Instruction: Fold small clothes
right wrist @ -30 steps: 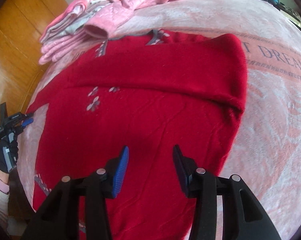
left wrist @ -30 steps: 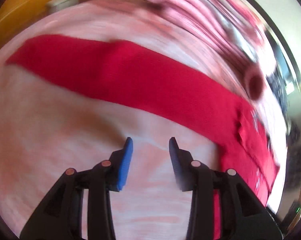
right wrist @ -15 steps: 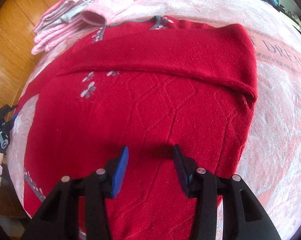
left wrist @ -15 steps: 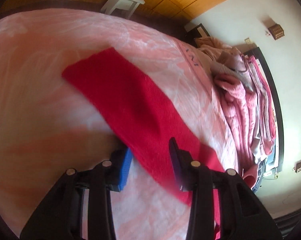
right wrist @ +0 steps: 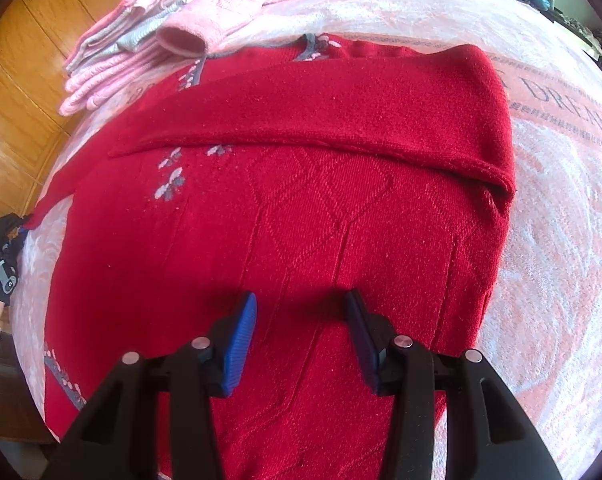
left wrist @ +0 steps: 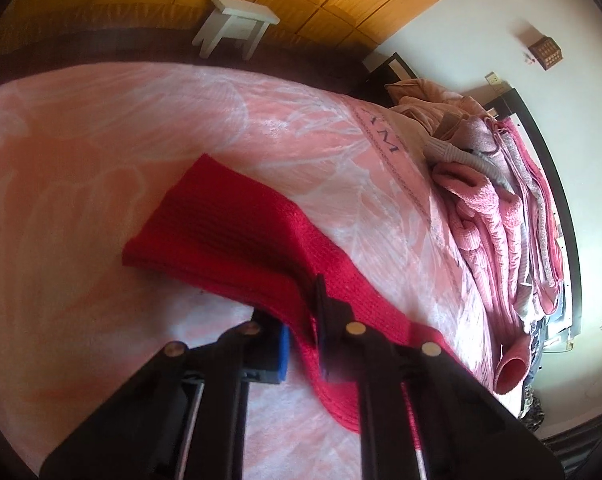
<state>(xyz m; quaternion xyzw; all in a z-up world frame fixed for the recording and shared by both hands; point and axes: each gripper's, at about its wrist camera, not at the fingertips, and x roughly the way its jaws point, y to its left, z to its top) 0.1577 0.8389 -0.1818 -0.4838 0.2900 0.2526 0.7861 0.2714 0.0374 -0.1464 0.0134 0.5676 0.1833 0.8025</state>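
Now the left gripper (left wrist: 303, 330) is clenched on a sleeve (left wrist: 237, 240) of the red sweater (right wrist: 301, 220), the knit pinched between its jaws and running ahead of them to a ribbed cuff end that lies on the pink blanket (left wrist: 81, 152). Behind the jaws to the right the sleeve bends back under the gripper's frame. Far ahead and right of the jaws a pile of pink clothes (left wrist: 505, 224) sits at the blanket's edge, and a small white stool (left wrist: 237, 26) stands on the wooden floor beyond the bed.

The right gripper (right wrist: 301, 336) hangs with its jaws released, wide apart, just above the sweater's body. The sweater is spread flat on the blanket (right wrist: 561, 240); ahead of these jaws the other sleeve (right wrist: 341, 116) is folded across the chest. Left of the jaws, at the blanket's edge, a gloved hand (right wrist: 3, 272) holds the left gripper at the stretched-out sleeve. More pink folded clothes (right wrist: 149, 48) lie beyond the collar.
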